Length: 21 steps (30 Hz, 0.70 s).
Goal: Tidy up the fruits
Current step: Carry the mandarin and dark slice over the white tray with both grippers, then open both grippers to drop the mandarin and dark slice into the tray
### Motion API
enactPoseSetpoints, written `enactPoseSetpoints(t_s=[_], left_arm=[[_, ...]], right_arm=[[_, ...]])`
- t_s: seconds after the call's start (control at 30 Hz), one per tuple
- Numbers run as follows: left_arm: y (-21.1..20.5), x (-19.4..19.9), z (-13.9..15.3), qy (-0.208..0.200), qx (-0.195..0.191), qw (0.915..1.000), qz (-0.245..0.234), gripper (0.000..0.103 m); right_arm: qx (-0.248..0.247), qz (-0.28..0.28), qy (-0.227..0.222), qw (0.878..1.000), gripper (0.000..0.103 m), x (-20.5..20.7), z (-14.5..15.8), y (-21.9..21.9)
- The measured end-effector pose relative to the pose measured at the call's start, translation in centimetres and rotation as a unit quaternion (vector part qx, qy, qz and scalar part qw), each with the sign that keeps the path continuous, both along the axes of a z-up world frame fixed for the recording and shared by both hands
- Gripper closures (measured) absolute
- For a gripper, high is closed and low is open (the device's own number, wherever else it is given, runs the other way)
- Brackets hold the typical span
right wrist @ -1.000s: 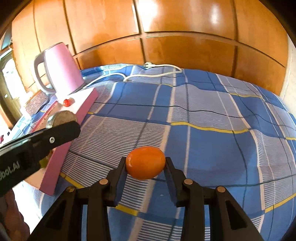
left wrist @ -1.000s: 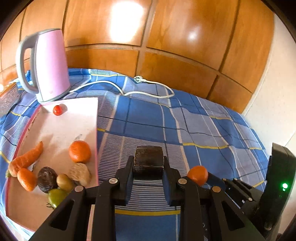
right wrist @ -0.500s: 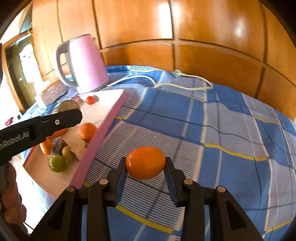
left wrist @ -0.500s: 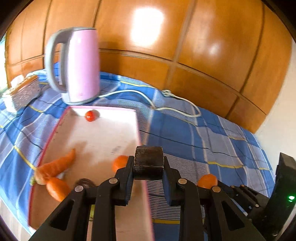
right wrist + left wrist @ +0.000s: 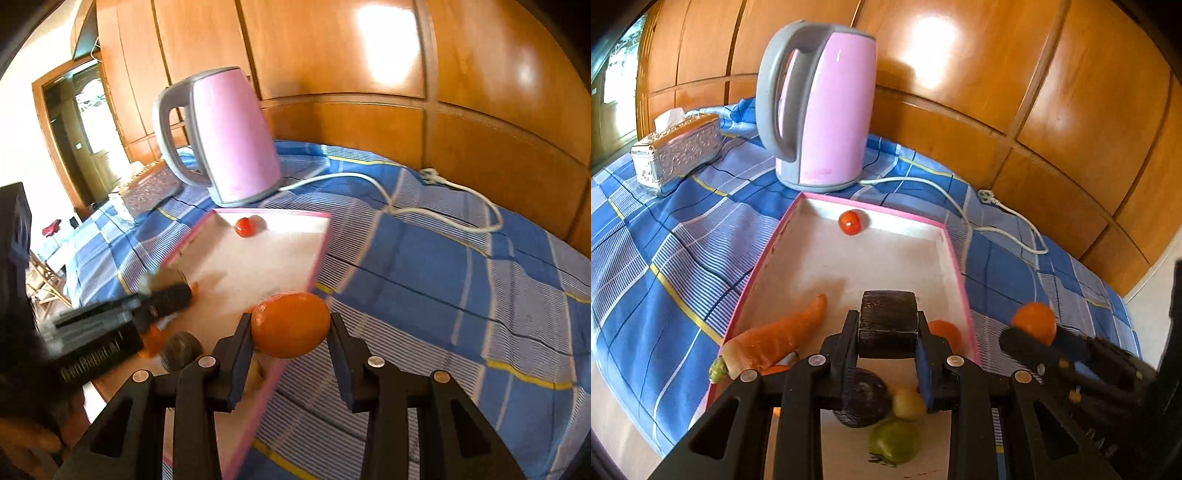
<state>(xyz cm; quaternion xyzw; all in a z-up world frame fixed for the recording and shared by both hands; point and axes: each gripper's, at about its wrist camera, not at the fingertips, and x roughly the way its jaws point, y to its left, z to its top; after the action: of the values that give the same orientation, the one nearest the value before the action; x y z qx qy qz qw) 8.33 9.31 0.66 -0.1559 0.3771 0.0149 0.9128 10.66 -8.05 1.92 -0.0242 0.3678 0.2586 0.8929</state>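
Observation:
My left gripper point(image 5: 887, 325) is shut on a dark brown fruit point(image 5: 887, 319) and holds it above the near part of the pink-rimmed white tray point(image 5: 955, 254). In the tray lie a carrot point(image 5: 775, 338), a red cherry tomato point(image 5: 850, 222), an orange point(image 5: 945, 330), a dark wrinkled fruit point(image 5: 864, 400), a small yellow fruit point(image 5: 908, 403) and a green fruit point(image 5: 894, 441). My right gripper point(image 5: 291, 326) is shut on an orange fruit point(image 5: 290, 325), held over the tray's right rim point(image 5: 317, 254). That fruit also shows in the left wrist view point(image 5: 1034, 321).
A pink electric kettle point(image 5: 820, 107) stands just behind the tray, with its white cord point(image 5: 964, 214) trailing right over the blue checked cloth point(image 5: 665, 229). A silver tissue box point(image 5: 677, 151) sits at the far left. Wooden panels form the back wall.
Both grippers have swung left toward the tray with their fruits still held. The left one is now over the tray; the right one has reached the tray's right rim.

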Motion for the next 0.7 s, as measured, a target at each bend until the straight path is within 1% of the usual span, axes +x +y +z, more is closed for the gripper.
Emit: enactPoseSetpoints(t_s=[0.23, 0.43, 0.7], left_arm=[[0.6, 0.4, -1.0, 0.009, 0.005, 0.9999, -0.012, 0.076], [1.3, 0.7, -2.0, 0.022, 0.007, 0.9997, -0.007, 0.075], [1.6, 0.7, -2.3, 0.023, 0.012, 0.9997, -0.005, 0.075]], right_arm=[[0.019, 0.013, 0.024, 0.999, 0.063, 1.9, -0.1, 2.5], [0.026, 0.013, 0.042, 0.999, 0.063, 3.3, -0.7, 3.9], [0.018, 0.016, 0.064, 0.998, 0.063, 4.3, -2.4, 5.2]])
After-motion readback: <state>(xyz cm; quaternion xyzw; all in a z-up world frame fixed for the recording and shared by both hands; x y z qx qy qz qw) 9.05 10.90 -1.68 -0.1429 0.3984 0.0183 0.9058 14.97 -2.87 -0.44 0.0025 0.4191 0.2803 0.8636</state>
